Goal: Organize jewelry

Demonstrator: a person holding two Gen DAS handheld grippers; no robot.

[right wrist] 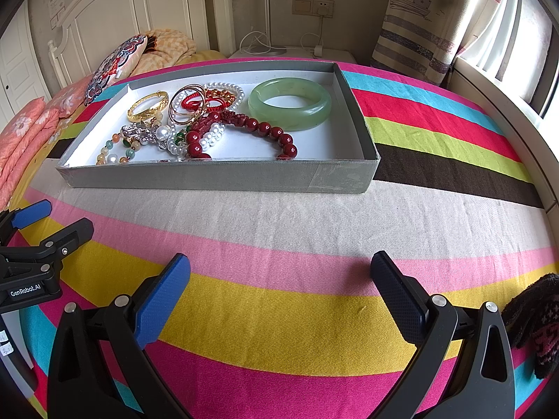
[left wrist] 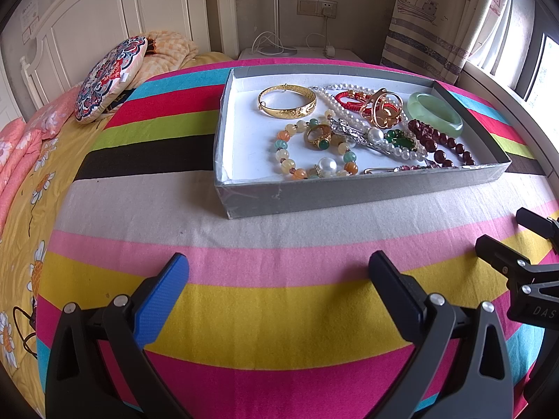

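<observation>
Evidently nothing's begun: both my left claw (left wrist: 278, 291) and right claw (right wrist: 280, 291) gape empty short of the tray's (right wrist: 216, 176) near edge, so next I reach for the jade bangle (right wrist: 290, 103).

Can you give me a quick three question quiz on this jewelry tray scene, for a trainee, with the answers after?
1. True or false: the green jade bangle lies inside the grey tray.
2. Multiple choice: what is the left tool holding? A) the gold bangle B) a pearl strand C) nothing
3. Fill in: the dark red bead bracelet lies on the tray's ____ floor.

Key
1. True; it sits at the tray's window-side end.
2. C; its jaws stand apart over the striped cloth, short of the tray. The right tool is empty too.
3. White.
</observation>
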